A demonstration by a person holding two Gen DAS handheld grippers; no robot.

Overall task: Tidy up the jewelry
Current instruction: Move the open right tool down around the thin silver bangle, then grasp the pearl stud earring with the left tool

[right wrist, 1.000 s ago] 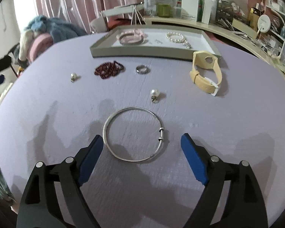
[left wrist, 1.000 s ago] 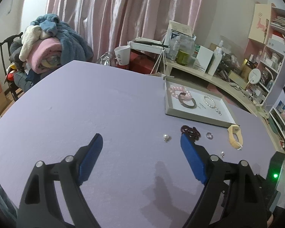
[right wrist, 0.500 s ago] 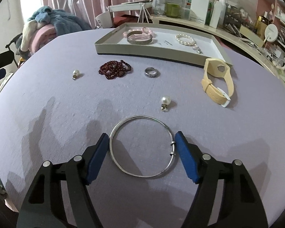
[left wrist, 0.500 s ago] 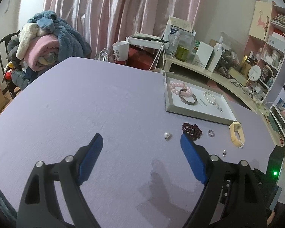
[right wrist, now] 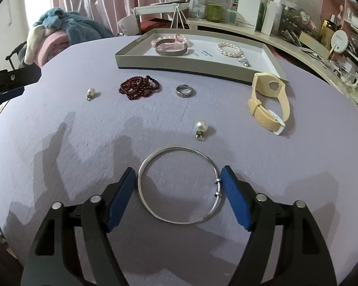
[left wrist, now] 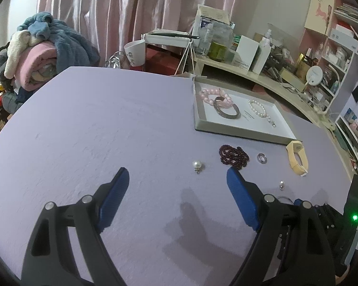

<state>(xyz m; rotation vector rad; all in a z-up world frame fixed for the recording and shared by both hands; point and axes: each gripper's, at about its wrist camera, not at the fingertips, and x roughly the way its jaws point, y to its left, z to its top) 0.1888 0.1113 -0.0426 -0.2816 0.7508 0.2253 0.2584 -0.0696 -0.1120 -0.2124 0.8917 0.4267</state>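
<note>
A thin silver bangle lies flat on the purple table, between the blue pads of my right gripper, whose jaws touch or nearly touch its two sides. Ahead lie a pearl pendant, a second pearl pendant, a dark red bead bracelet, a silver ring and a cream watch strap. The grey tray holds a pink bead bracelet, a metal cuff and a pearl bracelet. My left gripper is open and empty above the table, near the pearl pendant and red beads.
A cluttered shelf runs behind the tray. A pile of blankets on a chair stands off the table's far left corner. The left gripper shows at the left edge of the right wrist view.
My right gripper has moved forward over the bangle and narrowed its jaws around it. The left gripper has drifted slightly back and stayed open.
</note>
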